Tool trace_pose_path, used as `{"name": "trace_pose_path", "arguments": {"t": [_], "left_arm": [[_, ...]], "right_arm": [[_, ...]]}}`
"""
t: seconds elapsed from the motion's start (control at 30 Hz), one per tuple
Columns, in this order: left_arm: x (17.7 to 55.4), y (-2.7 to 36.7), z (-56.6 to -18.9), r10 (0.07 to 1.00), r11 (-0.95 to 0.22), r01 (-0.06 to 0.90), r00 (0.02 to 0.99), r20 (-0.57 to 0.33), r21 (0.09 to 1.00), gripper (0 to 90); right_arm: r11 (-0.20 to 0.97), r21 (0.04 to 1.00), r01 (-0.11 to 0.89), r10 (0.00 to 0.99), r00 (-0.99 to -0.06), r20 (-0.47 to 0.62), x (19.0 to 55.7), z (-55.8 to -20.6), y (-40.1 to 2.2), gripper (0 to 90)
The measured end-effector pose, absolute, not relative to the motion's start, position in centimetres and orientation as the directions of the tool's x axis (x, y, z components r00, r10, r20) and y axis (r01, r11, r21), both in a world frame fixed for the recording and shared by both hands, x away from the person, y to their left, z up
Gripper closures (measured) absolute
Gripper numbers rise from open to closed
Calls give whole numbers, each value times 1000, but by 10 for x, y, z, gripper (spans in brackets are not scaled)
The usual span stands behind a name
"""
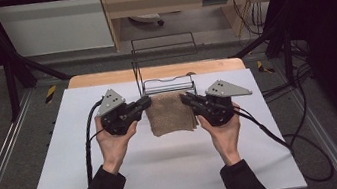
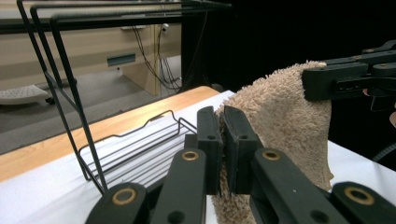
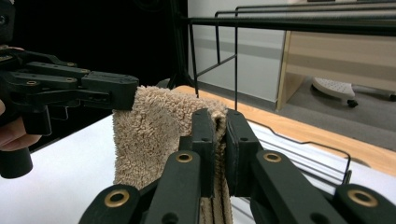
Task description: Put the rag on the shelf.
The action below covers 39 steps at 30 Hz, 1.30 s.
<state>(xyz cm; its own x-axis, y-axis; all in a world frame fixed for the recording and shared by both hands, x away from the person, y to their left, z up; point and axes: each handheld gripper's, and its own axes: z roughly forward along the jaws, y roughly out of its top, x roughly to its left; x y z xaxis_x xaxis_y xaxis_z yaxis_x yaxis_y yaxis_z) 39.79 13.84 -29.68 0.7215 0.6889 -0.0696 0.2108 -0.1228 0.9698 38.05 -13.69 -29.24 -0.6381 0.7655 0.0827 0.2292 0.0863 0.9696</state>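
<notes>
While lifted off table (image 1: pixel 117 173), towel (image 1: pixel 172 114) pinched between both grippers' jaws.

The tan terry-cloth towel (image 2: pixel 285 121) has a rough, looped pile, nubbly against the matt black plastic fingers (image 2: pixel 209 140) with brass-coloured rivets. The thin black wire rack (image 2: pixel 70 84) looks like smooth coated metal. The tabletop (image 1: pixel 167 165) is covered by a smooth matt white sheet, with a bare wooden edge (image 1: pixel 103 78) behind.
</notes>
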Motion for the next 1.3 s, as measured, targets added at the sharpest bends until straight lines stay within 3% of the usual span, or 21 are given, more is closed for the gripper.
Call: {"name": "trace_pose_path", "arguments": {"t": [1.3], "left_arm": [[430,131,-231,695,-65,89,719,-19,994,860]], "right_arm": [[38,995,94,806,-591,25,408,-231,-139,843]]}}
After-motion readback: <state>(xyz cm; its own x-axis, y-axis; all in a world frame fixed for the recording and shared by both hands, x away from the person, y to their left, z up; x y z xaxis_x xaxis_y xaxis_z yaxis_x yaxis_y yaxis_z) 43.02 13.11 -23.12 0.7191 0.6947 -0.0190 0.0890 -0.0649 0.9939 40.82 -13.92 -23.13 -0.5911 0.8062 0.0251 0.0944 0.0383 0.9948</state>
